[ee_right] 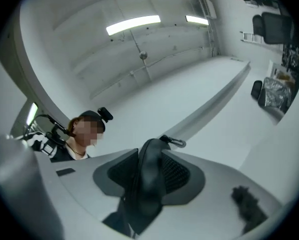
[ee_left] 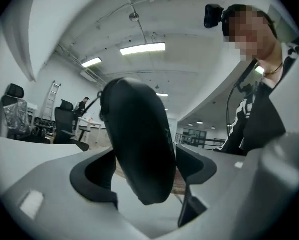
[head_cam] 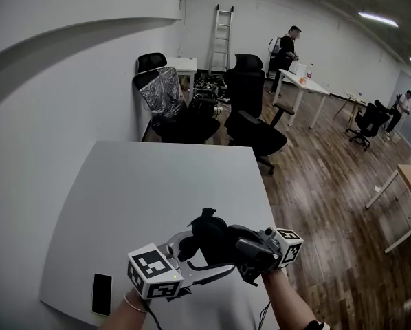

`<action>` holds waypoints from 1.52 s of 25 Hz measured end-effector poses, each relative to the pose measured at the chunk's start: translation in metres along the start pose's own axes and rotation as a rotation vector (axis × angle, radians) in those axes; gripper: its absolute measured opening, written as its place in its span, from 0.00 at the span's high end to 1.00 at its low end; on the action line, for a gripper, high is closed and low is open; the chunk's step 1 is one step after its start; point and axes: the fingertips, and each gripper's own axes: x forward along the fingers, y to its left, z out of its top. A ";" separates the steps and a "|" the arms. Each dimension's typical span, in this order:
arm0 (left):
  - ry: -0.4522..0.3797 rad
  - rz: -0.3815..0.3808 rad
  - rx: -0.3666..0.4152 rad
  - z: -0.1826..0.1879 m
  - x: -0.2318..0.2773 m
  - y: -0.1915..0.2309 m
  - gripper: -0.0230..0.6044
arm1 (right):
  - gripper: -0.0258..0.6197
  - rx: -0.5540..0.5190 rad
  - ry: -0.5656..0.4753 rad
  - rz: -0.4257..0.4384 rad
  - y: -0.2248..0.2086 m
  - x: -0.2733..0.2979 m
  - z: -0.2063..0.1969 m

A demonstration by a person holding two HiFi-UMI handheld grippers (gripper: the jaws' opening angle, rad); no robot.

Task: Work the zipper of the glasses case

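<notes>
One glasses case (head_cam: 209, 234). Two grippers: one left gripper (ee_left: 144, 166) and one right gripper (ee_right: 150, 176). One phone (head_cam: 102, 293) on one grey tabletop (head_cam: 157, 184). One ladder (head_cam: 223, 36). Two people: a person (head_cam: 286, 49) by the ladder, another person (head_cam: 402, 105) far right.

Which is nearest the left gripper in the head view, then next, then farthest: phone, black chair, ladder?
1. Phone, on the table, left of the left gripper.
2. Black chair, just past the table's far edge.
3. Ladder, farthest back, upright.

White walls (head_cam: 54, 81), wood floor (head_cam: 329, 184), blk office chairs (head_cam: 253, 115), ladder (head_cam: 223, 36).
</notes>
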 end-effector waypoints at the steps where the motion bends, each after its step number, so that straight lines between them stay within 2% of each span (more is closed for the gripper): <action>1: -0.005 -0.021 -0.005 -0.001 0.003 -0.005 0.37 | 0.72 0.014 -0.012 0.030 0.003 0.000 -0.002; 3: -0.007 -0.014 0.000 0.001 0.004 -0.008 0.37 | 0.73 0.002 -0.015 0.044 0.006 0.000 -0.004; 5: 0.004 0.020 0.017 0.002 0.003 -0.005 0.39 | 0.73 -0.061 0.021 0.012 0.007 0.002 -0.003; 8: 0.017 0.099 0.069 0.002 -0.003 0.004 0.39 | 0.76 -0.252 0.161 -0.101 0.006 0.004 -0.006; 10: -0.002 0.124 0.051 0.004 -0.008 0.008 0.41 | 0.78 -0.389 0.258 -0.184 0.005 0.001 -0.007; 12: -0.015 0.103 -0.001 0.007 -0.012 0.006 0.42 | 0.78 -0.467 0.290 -0.213 0.012 0.001 0.000; 14: -0.002 0.057 -0.035 0.009 -0.013 -0.002 0.44 | 0.78 -0.525 0.286 -0.196 0.026 0.004 0.012; 16: 0.023 0.012 -0.036 0.009 -0.013 -0.009 0.45 | 0.73 -0.622 0.323 -0.181 0.037 0.003 0.024; 18: 0.082 0.024 0.004 0.004 -0.010 -0.012 0.45 | 0.72 -0.733 0.440 -0.179 0.044 -0.003 0.033; 20: 0.184 0.118 0.091 -0.005 -0.009 -0.004 0.45 | 0.71 -0.825 0.610 -0.215 0.049 0.014 0.042; 23: 0.327 0.328 0.227 -0.020 -0.010 0.017 0.45 | 0.71 -0.993 0.857 -0.304 0.041 0.035 0.051; 25: 0.390 0.460 0.293 -0.027 -0.013 0.031 0.45 | 0.71 -1.097 0.972 -0.383 0.032 0.052 0.046; 26: 0.409 0.502 0.316 -0.029 -0.012 0.034 0.45 | 0.71 -1.140 1.029 -0.430 0.028 0.058 0.040; 28: 0.422 0.541 0.328 -0.032 -0.009 0.035 0.45 | 0.71 -1.219 1.160 -0.496 0.020 0.066 0.017; 32: 0.431 0.586 0.335 -0.035 -0.007 0.034 0.45 | 0.71 -1.330 1.403 -0.531 -0.003 0.068 -0.023; 35: 0.441 0.616 0.340 -0.036 -0.008 0.035 0.45 | 0.71 -1.356 1.487 -0.587 -0.013 0.064 -0.026; 38: 0.452 0.655 0.372 -0.034 -0.009 0.039 0.46 | 0.71 -1.343 1.525 -0.633 -0.016 0.063 -0.024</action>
